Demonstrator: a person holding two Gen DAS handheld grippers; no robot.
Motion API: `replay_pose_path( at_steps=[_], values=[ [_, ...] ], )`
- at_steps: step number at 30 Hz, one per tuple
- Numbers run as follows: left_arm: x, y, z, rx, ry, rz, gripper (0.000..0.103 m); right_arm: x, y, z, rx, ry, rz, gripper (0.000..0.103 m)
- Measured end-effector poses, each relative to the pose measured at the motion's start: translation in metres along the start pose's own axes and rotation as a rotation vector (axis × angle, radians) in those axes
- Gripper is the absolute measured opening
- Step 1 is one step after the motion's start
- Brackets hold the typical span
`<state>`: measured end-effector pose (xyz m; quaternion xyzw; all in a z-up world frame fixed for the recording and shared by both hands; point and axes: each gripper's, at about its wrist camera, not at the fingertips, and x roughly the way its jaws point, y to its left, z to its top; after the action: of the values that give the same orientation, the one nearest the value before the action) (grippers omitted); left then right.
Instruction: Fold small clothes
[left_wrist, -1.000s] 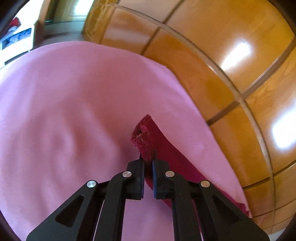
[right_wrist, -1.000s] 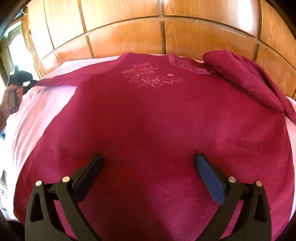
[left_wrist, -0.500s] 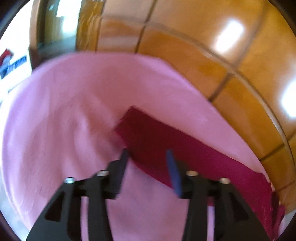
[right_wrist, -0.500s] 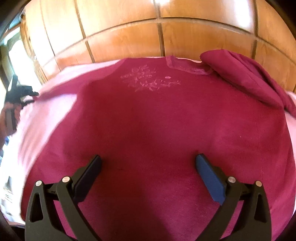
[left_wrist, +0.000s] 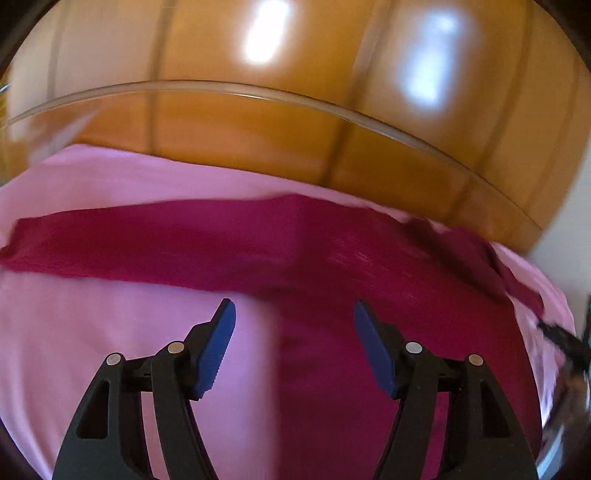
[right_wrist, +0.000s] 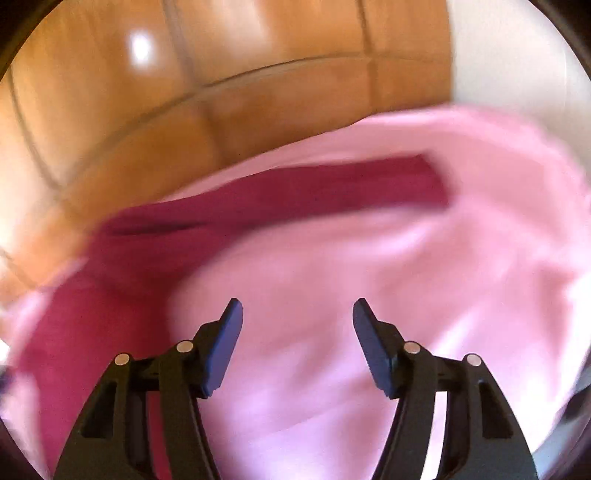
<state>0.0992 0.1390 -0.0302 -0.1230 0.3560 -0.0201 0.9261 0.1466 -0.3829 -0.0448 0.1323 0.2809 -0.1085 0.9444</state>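
The maroon garment (left_wrist: 332, 258) lies flat on the pink sheet (left_wrist: 110, 332), which serves as the reference surface throughout. In the left wrist view, one sleeve (left_wrist: 129, 243) extends across the sheet toward the left edge of the frame, while the body of the garment fills the lower right part of the sheet, below and beyond the tool. The left gripper (left_wrist: 293, 314) hangs above the seam where maroon cloth meets bare sheet; its jaws have just been opening and now stand parted with nothing between them — the blue pads (left_wrist: 218, 347) press on no cloth. In the right wrist view, the garment (right_wrist: 110, 295) occupies the left portion of the sheet (right_wrist: 406, 295), and the other sleeve (right_wrist: 332, 188) runs across the far part of the sheet toward the right. The right gripper (right_wrist: 297, 314) is positioned over bare pink sheet, to the right of the garment body; its jaws have just been closing yet remain apart and grasp nothing. Wooden panelling (left_wrist: 295, 129) rises directly behind the far edge of the sheet in both views. Both frames are motion-blurred — fine detail of the cloth surface cannot be told.
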Motion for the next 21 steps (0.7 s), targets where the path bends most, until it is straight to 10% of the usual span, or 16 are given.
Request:
replay_pose_path(
  at_steps=[6,14,18,21],
  values=[
    [0.037,-0.038,-0.002,0.066,0.085,-0.079,0.066,0.058,-0.012,0.032,-0.194,0.005,-0.210,0.063],
    [0.062,-0.050,-0.021,0.055,0.151,-0.022,0.066,0.101,-0.028,0.065,-0.245,0.026,-0.219,0.065],
    [0.066,-0.047,-0.028,0.069,0.155,-0.007,0.068,0.108,-0.027,0.080,-0.252,0.082,-0.201,0.008],
    [0.067,-0.050,-0.029,0.081,0.151,-0.005,0.071,0.087,-0.027,0.083,-0.270,0.069,-0.194,0.005]
  ],
)
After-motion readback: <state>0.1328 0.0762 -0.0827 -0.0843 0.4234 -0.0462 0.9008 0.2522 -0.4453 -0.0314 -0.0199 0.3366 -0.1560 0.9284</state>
